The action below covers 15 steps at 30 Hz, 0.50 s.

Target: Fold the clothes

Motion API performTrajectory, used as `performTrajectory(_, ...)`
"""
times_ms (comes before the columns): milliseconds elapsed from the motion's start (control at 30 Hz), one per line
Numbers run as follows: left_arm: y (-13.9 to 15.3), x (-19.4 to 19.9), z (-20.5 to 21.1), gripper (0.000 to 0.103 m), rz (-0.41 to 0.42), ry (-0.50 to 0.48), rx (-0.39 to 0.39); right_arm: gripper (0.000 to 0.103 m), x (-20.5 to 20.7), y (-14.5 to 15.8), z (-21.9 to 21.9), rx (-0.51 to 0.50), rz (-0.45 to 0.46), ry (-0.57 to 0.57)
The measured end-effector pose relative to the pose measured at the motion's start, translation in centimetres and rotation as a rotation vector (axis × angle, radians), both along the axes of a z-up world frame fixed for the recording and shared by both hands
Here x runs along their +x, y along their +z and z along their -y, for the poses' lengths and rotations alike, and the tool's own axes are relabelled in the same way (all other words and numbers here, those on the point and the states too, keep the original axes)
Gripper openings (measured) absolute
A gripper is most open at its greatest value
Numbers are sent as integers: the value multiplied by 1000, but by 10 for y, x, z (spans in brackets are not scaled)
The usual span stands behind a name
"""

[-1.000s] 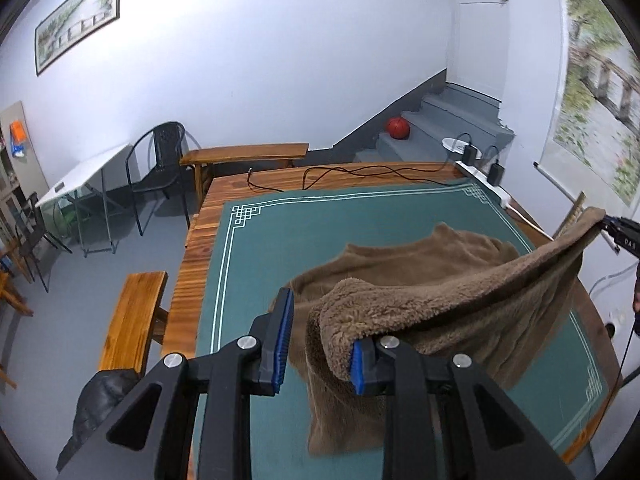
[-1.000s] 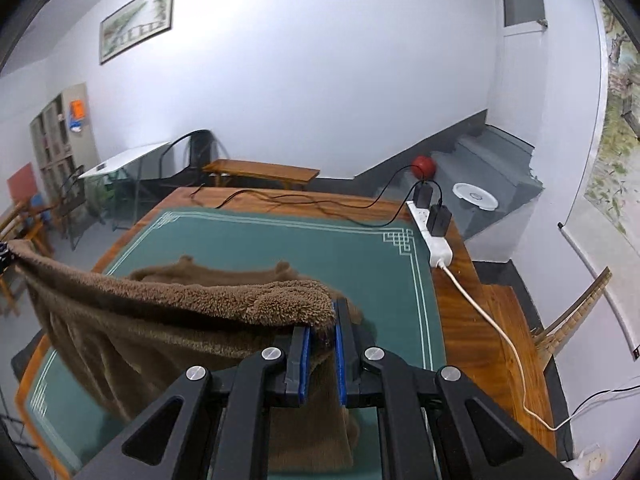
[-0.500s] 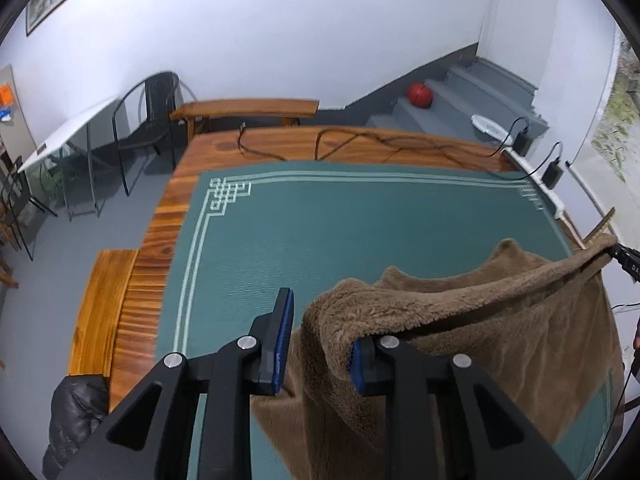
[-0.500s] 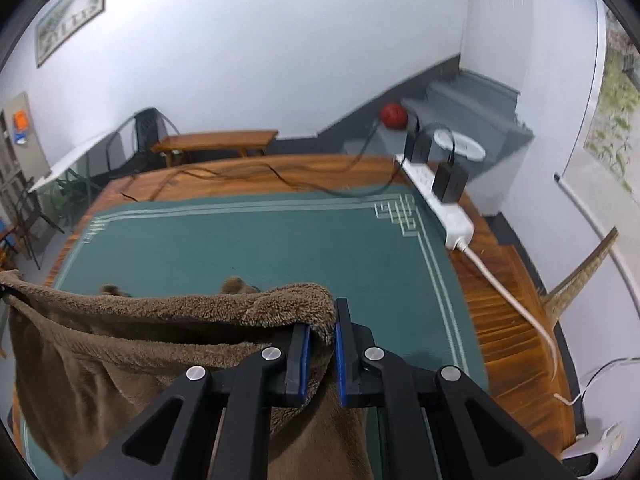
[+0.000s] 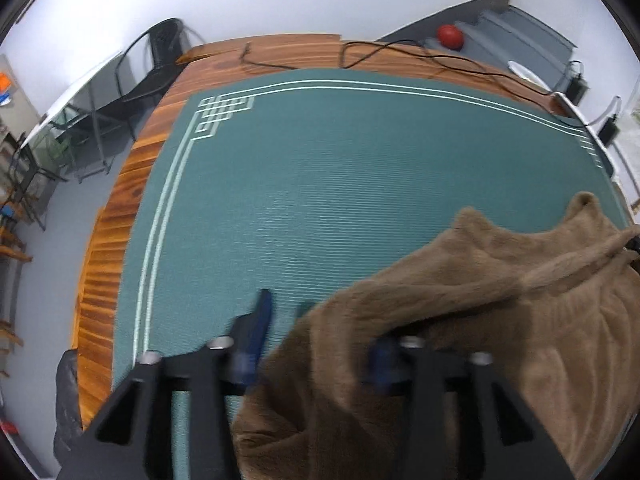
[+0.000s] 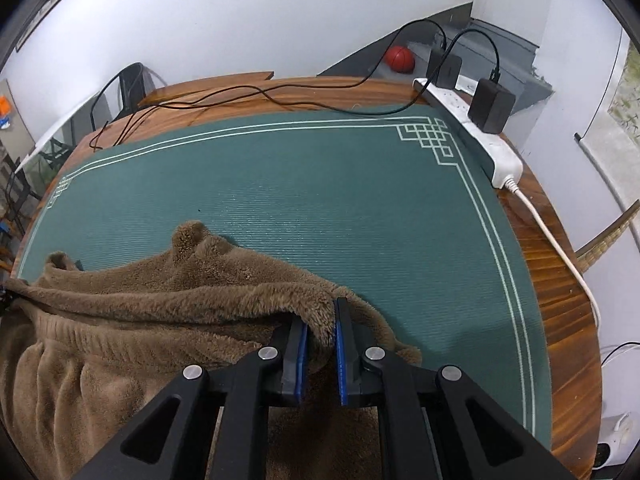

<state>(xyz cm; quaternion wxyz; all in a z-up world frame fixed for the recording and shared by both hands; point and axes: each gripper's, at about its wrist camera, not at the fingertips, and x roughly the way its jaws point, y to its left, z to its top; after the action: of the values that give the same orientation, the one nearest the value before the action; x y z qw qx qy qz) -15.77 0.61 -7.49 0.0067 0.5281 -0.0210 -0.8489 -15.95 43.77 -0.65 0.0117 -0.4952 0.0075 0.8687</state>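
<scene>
Here: brown fleece garment (image 6: 132,320), lying on the near part of the green mat (image 6: 320,200) that covers the wooden table (image 6: 560,280). Left gripper (image 5: 320,332), angled steeply down at the mat, jaws just opened wide; fleece draped over its right finger, not pinched. Right gripper (image 6: 322,344), likewise tilted down, jaws just eased slightly apart, a fold of the garment's edge between the blue pads (image 6: 301,356). White power strip (image 6: 480,136) at far right.

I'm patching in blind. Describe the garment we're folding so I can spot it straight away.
Find the wooden table covered by a green mat with white line borders. On the mat's near side lies the brown fleece garment, fuzzy and rumpled. It is the only cloth there; everything else on the table is cables and a white power strip.
</scene>
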Motion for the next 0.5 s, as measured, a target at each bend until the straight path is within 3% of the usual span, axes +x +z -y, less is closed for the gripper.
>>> performTrajectory(33,0,0,4,81,2,20,-6,18,1,1,0,-6,2,8)
performTrajectory(67,0,0,9,84,5,35,2,20,3,3,0,-11,2,20)
performTrajectory(233,12,11,25,84,5,18,76,39,22,19,-1,-60,-26,63)
performTrajectory(300,19,18,24,85,-14,-5,77,52,33,29,-4,-84,-62,57)
performTrajectory(400,25,23,20,86,-24,-33,85,54,46,41,-8,-115,-109,40)
performTrajectory(500,29,25,14,86,-6,-57,137,54,47,42,2,-155,-97,78)
